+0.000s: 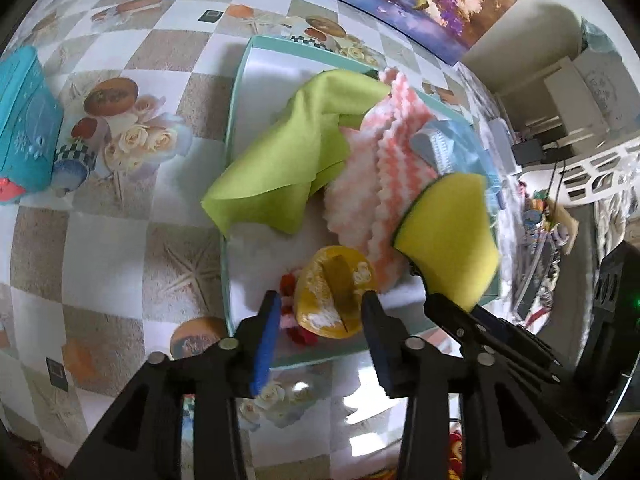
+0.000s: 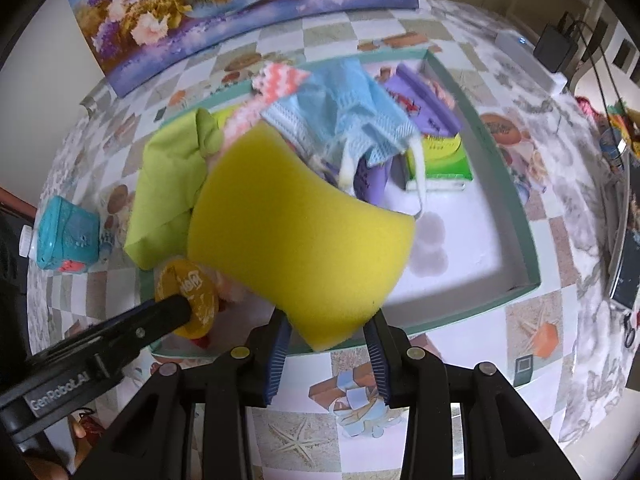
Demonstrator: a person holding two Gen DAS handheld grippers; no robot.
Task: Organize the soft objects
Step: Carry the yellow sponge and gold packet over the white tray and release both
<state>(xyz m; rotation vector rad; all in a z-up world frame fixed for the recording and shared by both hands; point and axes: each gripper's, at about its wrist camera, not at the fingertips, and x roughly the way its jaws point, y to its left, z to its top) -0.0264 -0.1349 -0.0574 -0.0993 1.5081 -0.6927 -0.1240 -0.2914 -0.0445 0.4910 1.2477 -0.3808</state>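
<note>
A teal tray (image 1: 236, 120) with a white floor holds a heap of soft things: a lime-green cloth (image 1: 280, 160), a pink-and-white zigzag cloth (image 1: 372, 184) and a light blue mesh cloth (image 2: 348, 104). A yellow plush toy (image 1: 328, 304) lies in the tray's near left corner. My left gripper (image 1: 320, 306) stands open around the toy, with a gap at its left pad. My right gripper (image 2: 328, 332) is shut on a yellow sponge (image 2: 296, 232), held tilted above the tray's middle. The sponge hides part of the heap.
A purple item (image 2: 424, 100) and a green box (image 2: 440, 160) lie at the tray's far right; its near right floor (image 2: 460, 248) is bare. A teal box (image 1: 24, 128) stands on the patterned tablecloth left of the tray. A flower painting (image 2: 200, 12) leans at the back.
</note>
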